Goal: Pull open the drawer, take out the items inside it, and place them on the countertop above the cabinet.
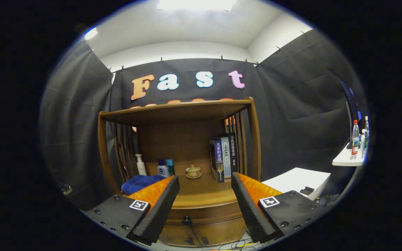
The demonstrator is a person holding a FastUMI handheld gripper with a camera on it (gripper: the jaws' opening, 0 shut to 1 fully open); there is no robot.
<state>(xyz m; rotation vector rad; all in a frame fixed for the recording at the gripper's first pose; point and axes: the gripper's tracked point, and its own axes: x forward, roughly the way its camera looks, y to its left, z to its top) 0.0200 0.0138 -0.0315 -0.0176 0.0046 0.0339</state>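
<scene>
Facing cabinet: gripper spread wide, nothing held; countertop has 3 bottles, 1 teacup, 3 books.

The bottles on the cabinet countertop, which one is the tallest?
The white pump bottle at the far left, by the side slats. It stands taller than the two short blue-capped bottles right of it. The open gripper touches none.
</scene>
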